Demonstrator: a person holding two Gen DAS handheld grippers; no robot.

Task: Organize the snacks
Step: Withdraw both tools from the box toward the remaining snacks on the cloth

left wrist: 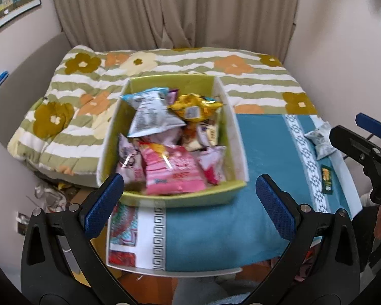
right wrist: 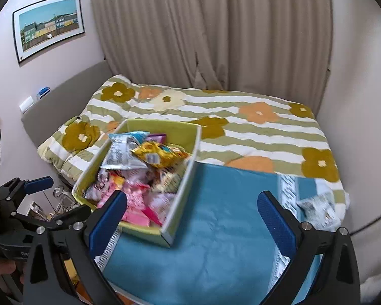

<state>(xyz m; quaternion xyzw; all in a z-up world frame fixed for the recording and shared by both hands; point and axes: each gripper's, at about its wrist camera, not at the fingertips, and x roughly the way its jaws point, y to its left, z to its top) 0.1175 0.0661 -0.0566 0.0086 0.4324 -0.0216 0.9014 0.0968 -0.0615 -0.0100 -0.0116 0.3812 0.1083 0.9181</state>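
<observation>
A green box (left wrist: pixel 223 195) (right wrist: pixel 188 129) sits on the bed, packed with snack bags: a silver one (left wrist: pixel 152 117) (right wrist: pixel 119 155), a yellow one (left wrist: pixel 193 106) (right wrist: pixel 157 155) and a pink one (left wrist: pixel 172 175) (right wrist: pixel 134 216) among several. One loose silver-white snack bag (left wrist: pixel 320 139) (right wrist: pixel 320 208) lies on the blue cloth (left wrist: pixel 266 152) (right wrist: pixel 228 216) to the right of the box. My left gripper (left wrist: pixel 188 200) is open just before the box's near wall. My right gripper (right wrist: pixel 190 216) is open over the blue cloth, with the loose bag beside its right finger.
A flowered green-striped quilt (left wrist: pixel 165 63) (right wrist: pixel 254 127) covers the bed beyond the box. A small green label (left wrist: pixel 326 180) lies on the cloth's right border. Curtains (left wrist: pixel 175 7) hang behind. Clutter and glassware (right wrist: pixel 63 198) sit on the floor left of the bed.
</observation>
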